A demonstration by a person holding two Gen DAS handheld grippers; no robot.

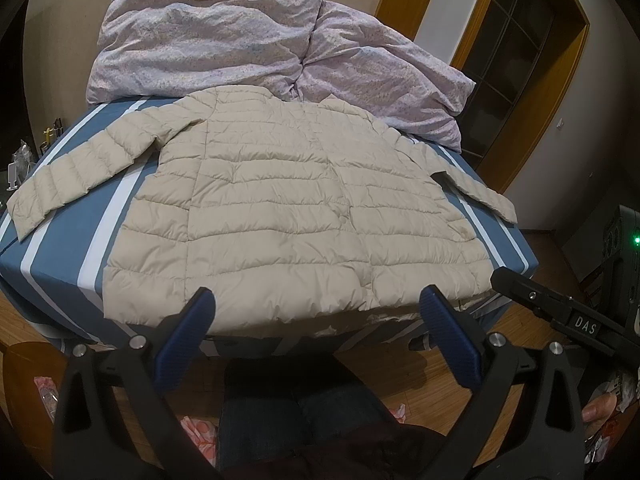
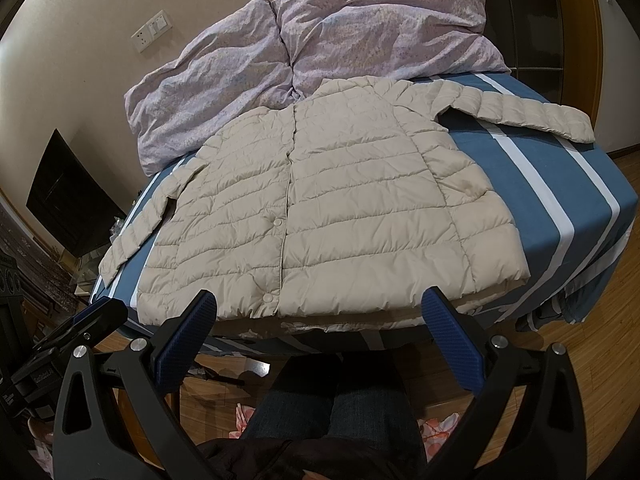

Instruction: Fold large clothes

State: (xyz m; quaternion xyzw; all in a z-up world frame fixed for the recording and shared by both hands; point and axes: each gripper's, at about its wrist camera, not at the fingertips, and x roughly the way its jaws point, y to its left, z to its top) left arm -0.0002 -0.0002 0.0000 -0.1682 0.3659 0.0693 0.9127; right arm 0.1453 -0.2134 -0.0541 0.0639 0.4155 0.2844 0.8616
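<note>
blue bed cover point(image 1: 100, 216) with white stripes spans the bed; a wooden floor point(image 2: 600, 360) lies below it. cream quilted jacket point(image 1: 288, 208) lies flat and unfolded on the cover, front up and snapped shut, both sleeves spread outward, hem at the near edge of the bed. crumpled lilac duvet point(image 1: 224, 40) is heaped behind the collar, touching it. left gripper point(image 1: 316, 312) hovers before the hem, blue-padded jaws spread wide, holding nothing. right gripper point(image 2: 320, 312) hovers likewise near the hem, jaws spread apart and empty. the person's dark-trousered legs point(image 2: 328, 408) show beneath both tools.
</note>
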